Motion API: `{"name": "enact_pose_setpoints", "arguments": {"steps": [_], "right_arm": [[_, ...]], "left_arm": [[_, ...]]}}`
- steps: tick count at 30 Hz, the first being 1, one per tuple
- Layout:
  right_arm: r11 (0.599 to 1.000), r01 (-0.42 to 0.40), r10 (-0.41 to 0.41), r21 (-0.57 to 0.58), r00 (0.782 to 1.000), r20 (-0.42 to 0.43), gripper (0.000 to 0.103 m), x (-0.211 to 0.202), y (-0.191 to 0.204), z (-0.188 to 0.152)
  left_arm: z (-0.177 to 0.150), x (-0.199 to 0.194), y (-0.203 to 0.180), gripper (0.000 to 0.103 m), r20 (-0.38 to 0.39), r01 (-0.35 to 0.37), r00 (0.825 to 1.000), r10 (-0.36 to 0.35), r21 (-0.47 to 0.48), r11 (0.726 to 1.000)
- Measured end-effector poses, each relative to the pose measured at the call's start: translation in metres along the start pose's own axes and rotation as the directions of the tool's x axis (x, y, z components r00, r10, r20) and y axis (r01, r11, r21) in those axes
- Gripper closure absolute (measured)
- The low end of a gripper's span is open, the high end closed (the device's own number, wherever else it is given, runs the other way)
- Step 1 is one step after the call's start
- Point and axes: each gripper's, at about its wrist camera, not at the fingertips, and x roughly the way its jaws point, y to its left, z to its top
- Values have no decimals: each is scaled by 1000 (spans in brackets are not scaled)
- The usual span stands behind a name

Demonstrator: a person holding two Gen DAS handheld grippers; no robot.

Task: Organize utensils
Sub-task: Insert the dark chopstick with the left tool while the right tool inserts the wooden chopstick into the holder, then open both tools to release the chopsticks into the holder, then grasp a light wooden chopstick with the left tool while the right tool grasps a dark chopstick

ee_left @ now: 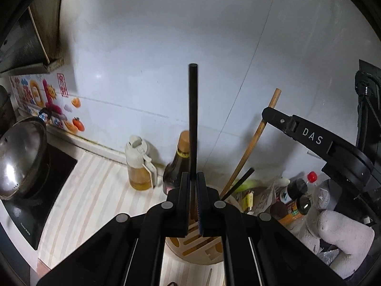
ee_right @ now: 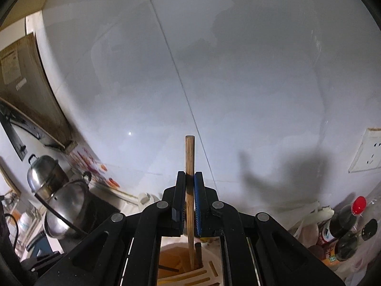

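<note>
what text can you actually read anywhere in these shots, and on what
"DAS": white letters on the right gripper's arm, left wrist view.
Wall stickers: colourful characters, too stylised to read.
Bottle labels: too small.
Induction cooktop edge print: too blurred.
Cabinet paper label: unreadable.

The right gripper (ee_right: pixel 189 186) is clamping a wooden chopstick (ee_right: pixel 189 166) upright between its jaws, the stick's lower end reaching down into a slotted utensil holder (ee_right: pixel 207 276) beside a black chopstick (ee_right: pixel 198 252). Steel pots (ee_right: pixel 57 190) are sitting at left, sauce bottles (ee_right: pixel 343 226) at right, a wall socket (ee_right: pixel 368 150) above them.
</note>
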Motion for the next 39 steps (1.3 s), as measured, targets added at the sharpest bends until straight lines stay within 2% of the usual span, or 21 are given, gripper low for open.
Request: {"name": "enact_pose_setpoints", "arguments": {"steps": [3, 7, 9, 10, 11, 12, 13, 14, 15, 17, 20, 23, 27, 33, 39], "right_arm": [[1000, -2, 2, -16, 999, -37, 96, 6, 0, -8], [999, -31, 28, -22, 991, -135, 95, 16, 0, -18], [999, -48, 46, -11, 986, -162, 87, 14, -1, -20], [998, -62, 61, 0, 984, -168, 71, 10, -3, -21], [998, -67, 69, 13, 983, -170, 57, 3, -8, -22], [997, -68, 72, 26, 983, -168, 53, -5, -12, -23], [997, -68, 73, 38, 984, -160, 50, -14, -17, -24], [997, -64, 70, 44, 986, -154, 50, -20, -19, -24], [997, -60, 67, 49, 986, -150, 50, -28, -22, -25], [998, -41, 48, 56, 988, -147, 40, -45, -29, -30], [997, -6, 18, 75, 988, -153, 25, -69, -44, -41], [995, 53, -39, 80, 985, -167, 22, -91, -60, -63], [987, 134, -110, 91, 967, -230, 21, -103, -83, -103], [968, 230, -181, 98, 916, -359, 21, -95, -118, -175], [946, 299, -206, 127, 854, -478, 22, -82, -161, -241]], "left_arm": [[-4, 10, 1, 100, -43, 16, 999, -15, 1, 1000], [-7, 15, 0, 98, -110, 48, 993, -51, -28, 998], [-6, 10, 0, 95, -130, 47, 990, -53, -49, 998], [-5, 6, 0, 94, -130, 51, 990, -59, -61, 997], [-3, -2, 0, 87, -115, 34, 992, -41, -61, 998], [-2, -9, -1, 66, -102, 12, 995, -17, -54, 998], [-1, -16, -1, 50, -84, -11, 996, 6, -52, 999], [-1, -27, 0, 23, -53, -31, 998, 28, -59, 998], [-2, -34, 1, 17, -30, -36, 999, 34, -66, 997], [-6, -49, 3, 16, 8, -66, 998, 67, -68, 996], [-22, -59, 4, 0, 29, -151, 988, 152, -40, 988], [-47, -60, 3, 0, 39, -192, 980, 193, -28, 981], [-89, -44, -3, 0, -24, -196, 980, 196, 2, 981], [-159, 4, -11, 0, -171, -218, 960, 222, 44, 975], [-223, 46, -28, 0, -309, -203, 924, 227, 109, 973]]}}
